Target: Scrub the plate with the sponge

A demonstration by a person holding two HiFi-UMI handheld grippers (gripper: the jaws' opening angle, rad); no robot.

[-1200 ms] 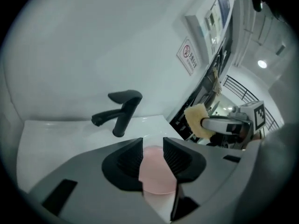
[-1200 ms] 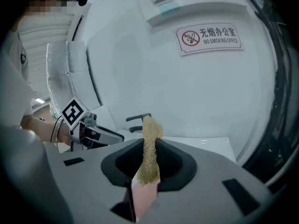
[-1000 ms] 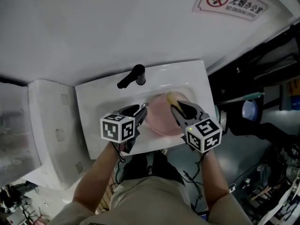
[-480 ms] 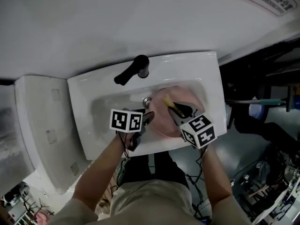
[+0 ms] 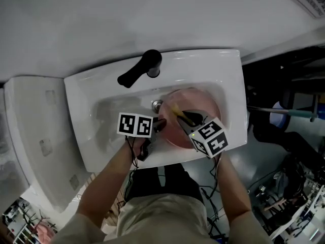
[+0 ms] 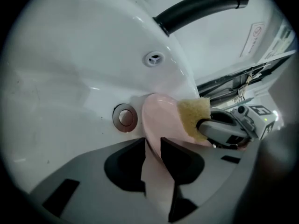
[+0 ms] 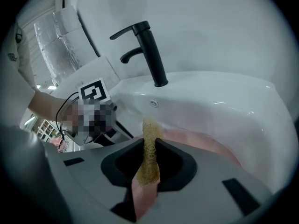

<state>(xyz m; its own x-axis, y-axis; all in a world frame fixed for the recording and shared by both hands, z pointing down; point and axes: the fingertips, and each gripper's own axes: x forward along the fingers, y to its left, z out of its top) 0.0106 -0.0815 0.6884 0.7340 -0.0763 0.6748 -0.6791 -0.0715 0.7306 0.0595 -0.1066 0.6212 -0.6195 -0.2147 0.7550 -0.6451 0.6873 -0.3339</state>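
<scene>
A pink plate (image 5: pixel 198 123) lies tilted in the white basin (image 5: pixel 109 113). My left gripper (image 5: pixel 159 125) is at the plate's left rim; its jaws have just been closing, and in the left gripper view the rim (image 6: pixel 156 125) fills the gap between them and they are shut on it. My right gripper (image 5: pixel 184 117) is over the plate, shut on a yellow sponge (image 5: pixel 174 109). In the right gripper view the sponge (image 7: pixel 149 141) stands on edge between the jaws, above the plate (image 7: pixel 201 141). Seen from the left gripper, the sponge (image 6: pixel 194 116) rests against the plate's inner face.
A black faucet (image 5: pixel 140 69) stands on the sink's back rim. The metal drain (image 5: pixel 157 105) sits just left of the plate. A white tank or cabinet (image 5: pixel 30 136) adjoins the sink on the left. Dark clutter and cables (image 5: pixel 284 151) lie on the floor to the right.
Both grippers have sunk lower into the basin along with the plate. The sponge has stayed in the right gripper. The head view has shifted, so the sink sits higher and larger in the picture.
</scene>
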